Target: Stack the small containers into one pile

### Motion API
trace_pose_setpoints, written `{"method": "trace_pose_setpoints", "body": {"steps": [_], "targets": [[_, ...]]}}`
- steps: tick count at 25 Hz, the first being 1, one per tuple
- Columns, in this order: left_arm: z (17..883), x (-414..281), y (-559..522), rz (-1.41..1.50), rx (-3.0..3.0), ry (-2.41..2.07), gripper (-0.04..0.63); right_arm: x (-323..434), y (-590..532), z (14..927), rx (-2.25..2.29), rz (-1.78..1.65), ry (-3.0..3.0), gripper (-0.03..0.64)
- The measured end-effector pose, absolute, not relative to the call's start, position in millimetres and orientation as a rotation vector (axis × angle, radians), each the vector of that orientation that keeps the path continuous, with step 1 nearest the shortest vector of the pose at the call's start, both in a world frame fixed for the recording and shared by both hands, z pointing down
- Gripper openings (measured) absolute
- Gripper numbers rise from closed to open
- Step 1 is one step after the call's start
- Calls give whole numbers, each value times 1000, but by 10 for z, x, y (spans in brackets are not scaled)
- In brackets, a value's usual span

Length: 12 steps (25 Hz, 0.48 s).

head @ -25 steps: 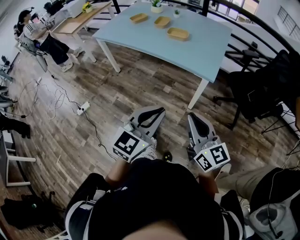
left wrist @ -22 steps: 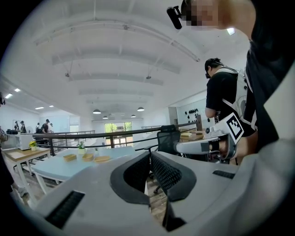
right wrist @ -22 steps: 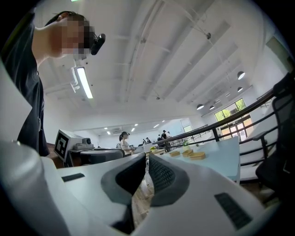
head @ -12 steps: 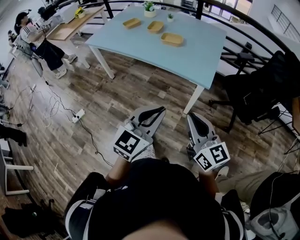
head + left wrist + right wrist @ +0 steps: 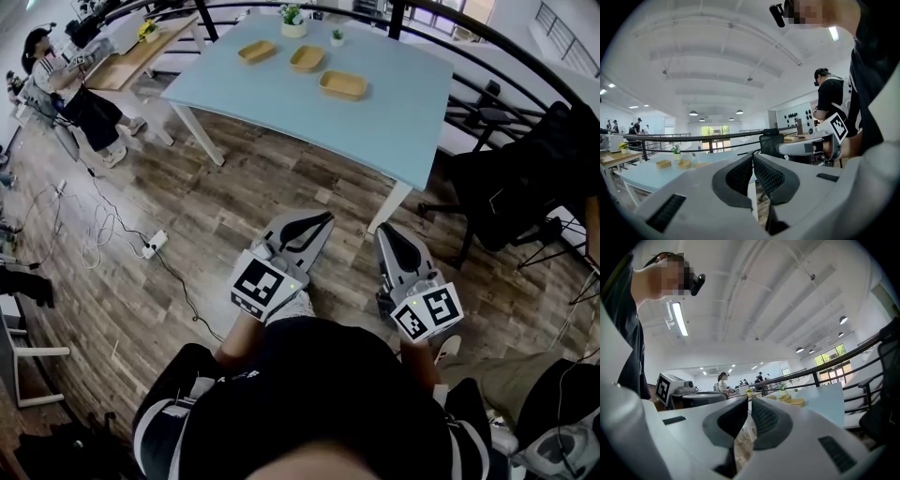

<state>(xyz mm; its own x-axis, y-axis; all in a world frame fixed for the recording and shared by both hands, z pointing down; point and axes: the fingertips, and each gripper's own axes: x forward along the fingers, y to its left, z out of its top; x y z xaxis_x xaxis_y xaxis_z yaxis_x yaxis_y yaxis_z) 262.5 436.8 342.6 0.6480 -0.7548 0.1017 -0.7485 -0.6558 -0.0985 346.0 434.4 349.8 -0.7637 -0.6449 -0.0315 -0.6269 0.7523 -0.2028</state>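
Note:
Three shallow tan containers stand apart in a row on the far part of the light blue table (image 5: 281, 98): one at the left (image 5: 257, 52), one in the middle (image 5: 307, 59), one at the right (image 5: 343, 85). My left gripper (image 5: 322, 218) and right gripper (image 5: 383, 231) are held side by side over the wooden floor, well short of the table, pointing towards it. Both are shut with nothing between the jaws. The left gripper view shows its shut jaws (image 5: 753, 157) with the containers (image 5: 663, 163) small and far off. The right gripper view shows its shut jaws (image 5: 749, 401) and the containers (image 5: 796, 402) beyond.
Two small potted plants (image 5: 292, 17) stand at the table's far edge. A black railing (image 5: 487, 47) curves behind the table, with black office chairs (image 5: 516, 187) at the right. A power strip with cables (image 5: 150, 246) lies on the floor at the left. A person sits at a wooden desk (image 5: 141, 56).
Both grippers have moved forward over the floor towards the table, staying shut. The table and containers now sit slightly nearer and further left in the head view.

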Motion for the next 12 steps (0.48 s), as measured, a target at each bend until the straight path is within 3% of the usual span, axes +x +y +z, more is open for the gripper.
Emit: {"method": "trace_pose_setpoints", "body": {"steps": [12], "targets": [[3594,2081,3740,-190,-2851,1316,18,2974,3726,3617,-1060,-335,2872,11]]}}
